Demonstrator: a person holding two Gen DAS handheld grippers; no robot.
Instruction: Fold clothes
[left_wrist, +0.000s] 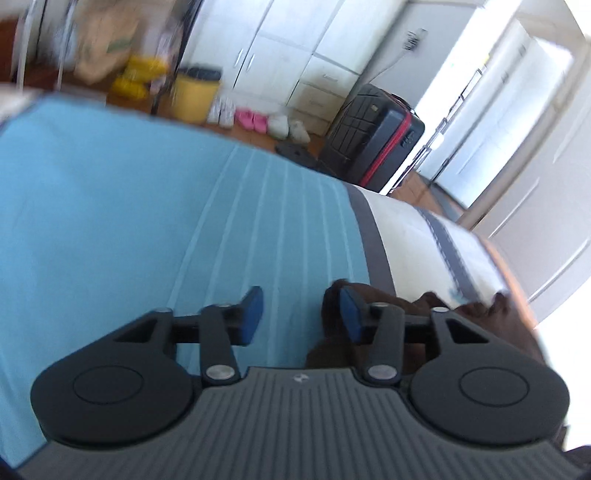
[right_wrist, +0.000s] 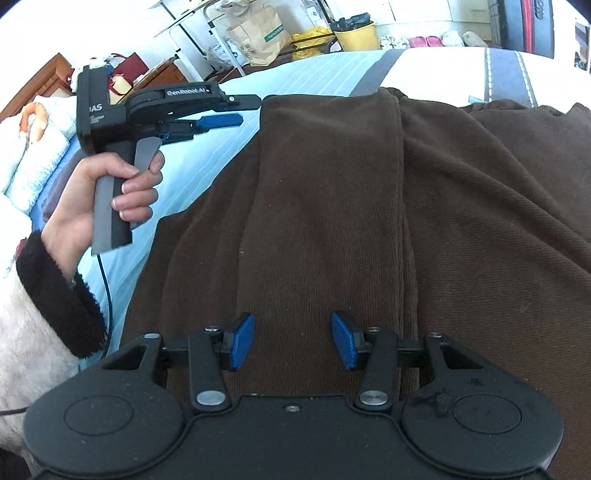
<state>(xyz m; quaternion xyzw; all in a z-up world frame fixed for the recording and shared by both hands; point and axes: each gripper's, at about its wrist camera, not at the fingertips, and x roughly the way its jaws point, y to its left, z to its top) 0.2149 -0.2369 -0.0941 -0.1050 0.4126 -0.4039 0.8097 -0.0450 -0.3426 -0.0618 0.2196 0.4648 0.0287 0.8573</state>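
Brown corduroy garment (right_wrist: 332, 206) lies on a blue bedsheet (left_wrist: 110, 206); left gripper (left_wrist: 301, 314), at ten o'clock, and right gripper (right_wrist: 293, 339) both gape empty, so pinch matching edges squarely.

A bed with a light blue striped sheet (left_wrist: 129, 206) fills the room, and past it sit a yellow bin (left_wrist: 194, 94), pink slippers (left_wrist: 251, 119), a black suitcase (left_wrist: 373, 142) and white cupboards (left_wrist: 280, 48).

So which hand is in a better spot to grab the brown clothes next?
Right, probably. The right gripper hovers open directly over the brown garment, while the left gripper is open beside its edge, mostly above the blue sheet.
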